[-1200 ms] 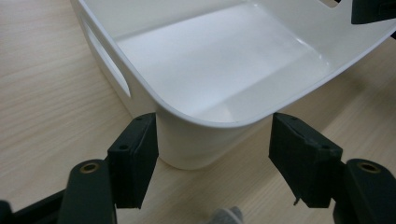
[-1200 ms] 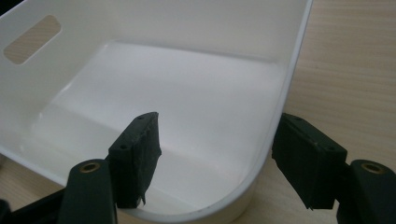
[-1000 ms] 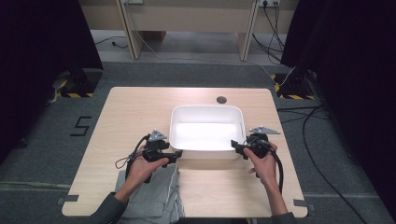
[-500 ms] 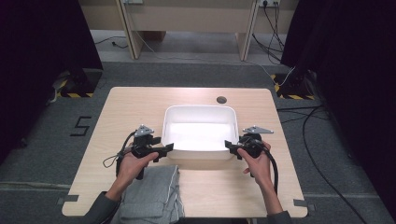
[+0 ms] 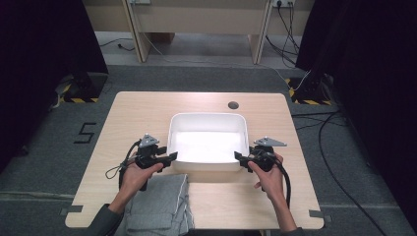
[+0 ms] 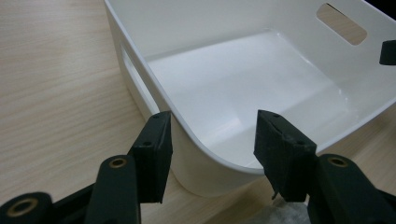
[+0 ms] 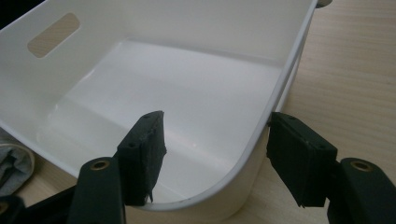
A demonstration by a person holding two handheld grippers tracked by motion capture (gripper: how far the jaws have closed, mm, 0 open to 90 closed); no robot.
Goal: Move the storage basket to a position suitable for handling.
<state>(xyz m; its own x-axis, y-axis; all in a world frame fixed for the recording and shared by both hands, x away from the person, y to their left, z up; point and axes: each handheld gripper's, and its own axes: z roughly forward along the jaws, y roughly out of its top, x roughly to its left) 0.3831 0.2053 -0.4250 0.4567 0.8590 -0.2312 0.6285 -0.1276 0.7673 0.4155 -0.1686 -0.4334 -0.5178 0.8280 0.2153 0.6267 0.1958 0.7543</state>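
A white plastic bin (image 5: 206, 116) with handle slots stands empty in the middle of the wooden table (image 5: 137, 113). My left gripper (image 5: 169, 158) is at its near left corner. In the left gripper view the left gripper (image 6: 212, 149) is open, one jaw outside the bin wall (image 6: 187, 28) and one inside. My right gripper (image 5: 239, 157) is at the near right corner. The right gripper (image 7: 219, 154) is open too and straddles the bin rim (image 7: 275, 93), its outer jaw against the rim.
A folded grey cloth (image 5: 157, 206) lies at the table's near edge, just in front of the bin's left corner; a bit of the cloth (image 7: 14, 163) also peeks out beside the bin. A round cable hole (image 5: 233, 104) sits behind the bin. Cables run over the floor to the right.
The bin and both grippers have shifted a little to the left on the table. The hands stay at the bin's two near corners.
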